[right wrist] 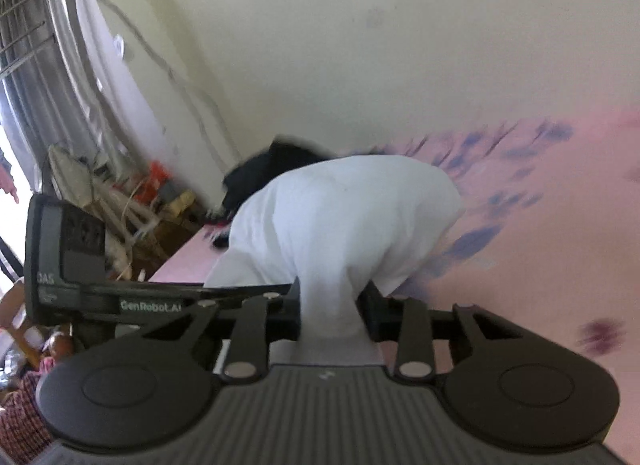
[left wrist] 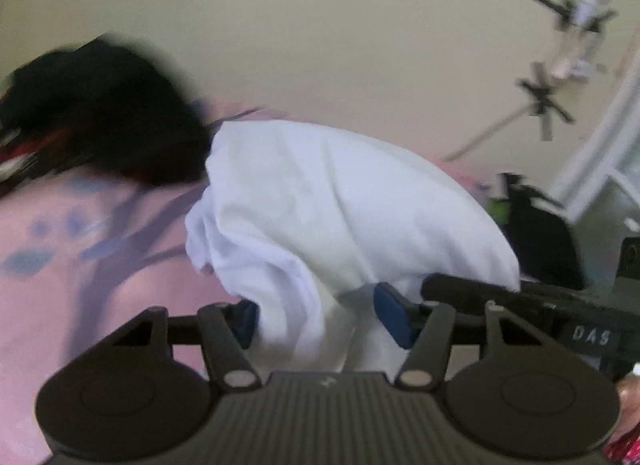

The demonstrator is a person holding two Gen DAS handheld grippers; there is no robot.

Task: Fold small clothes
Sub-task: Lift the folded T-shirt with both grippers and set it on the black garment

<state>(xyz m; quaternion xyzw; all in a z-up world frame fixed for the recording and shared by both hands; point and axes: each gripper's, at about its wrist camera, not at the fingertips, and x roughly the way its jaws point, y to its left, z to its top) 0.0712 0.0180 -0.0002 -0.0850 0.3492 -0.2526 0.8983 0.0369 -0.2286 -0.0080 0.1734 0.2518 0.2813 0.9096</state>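
White garment: a small white cotton garment [left wrist: 320,209] is held lifted above a pink bedsheet printed with blue leaf shapes [left wrist: 80,265]; it hangs in a bunched, draped mound, and its lower folds reach the sheet in the left wrist view.

Left gripper: the left hand-held black 2-finger gripper [left wrist: 316,319] is seen with its blue-padded fingertips [left wrist: 394,315] spread apart; white fabric passes between them, but the pads are not pressed onto it.

Right gripper: the right hand-held black 2-finger gripper [right wrist: 334,315] is seen pinching a gathered strip of the white garment [right wrist: 344,221] between its closed fingers; the cloth rises from the pinch and widens into the mound.

Relation of the grippers: the 2 grippers are held close side by side, and each one's body is caught at the edge of the other's view.

Dark clothing: a pile of black clothes [left wrist: 108,113] is seen behind the white garment on the sheet, touching or just beside it; it is blurred.

Backdrop: a cream wall [right wrist: 360,25] is seen behind the bed; the pink bedsheet [right wrist: 540,245] extends to the right in the right wrist view.
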